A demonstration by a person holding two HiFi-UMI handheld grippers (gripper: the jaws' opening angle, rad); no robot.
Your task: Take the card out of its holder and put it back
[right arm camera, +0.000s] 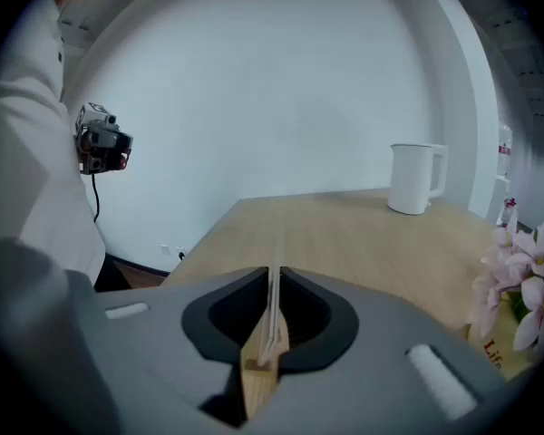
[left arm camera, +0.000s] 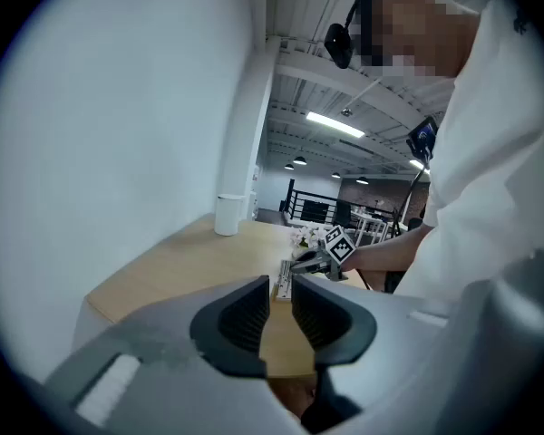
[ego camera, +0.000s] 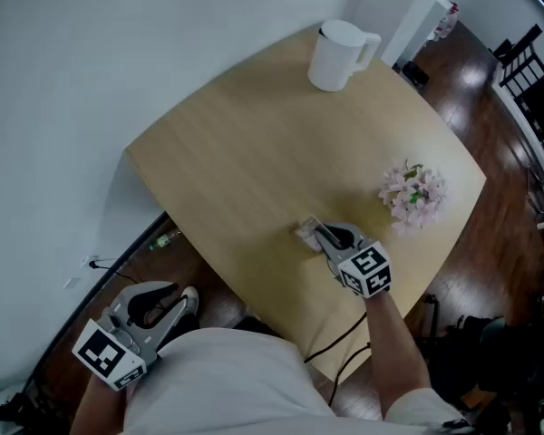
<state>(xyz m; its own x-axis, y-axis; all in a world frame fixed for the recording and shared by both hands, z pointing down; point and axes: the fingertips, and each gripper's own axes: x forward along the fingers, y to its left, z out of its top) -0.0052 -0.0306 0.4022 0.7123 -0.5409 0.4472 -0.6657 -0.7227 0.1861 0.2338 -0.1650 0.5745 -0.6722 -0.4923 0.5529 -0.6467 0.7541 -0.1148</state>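
**Left:** left hand-held gripper (left arm camera: 281,311). We are holding it off the near edge of the desk (ego camera: 254,152), jaws narrowly apart with nothing between them. The card lies well ahead of it, beyond its jaws.

**Right:** right hand-held gripper (ego camera: 326,238). We are clamping its jaws on the card (right arm camera: 273,288), which is standing edge-on between them, its long edge running straight ahead of the gripper.

**Wooden holder** (right arm camera: 257,379). It is sitting directly beneath those jaws, at the card's lower edge. We are judging the card not yet lifted clear, so the pull is going straight up. The right gripper is much the nearer.
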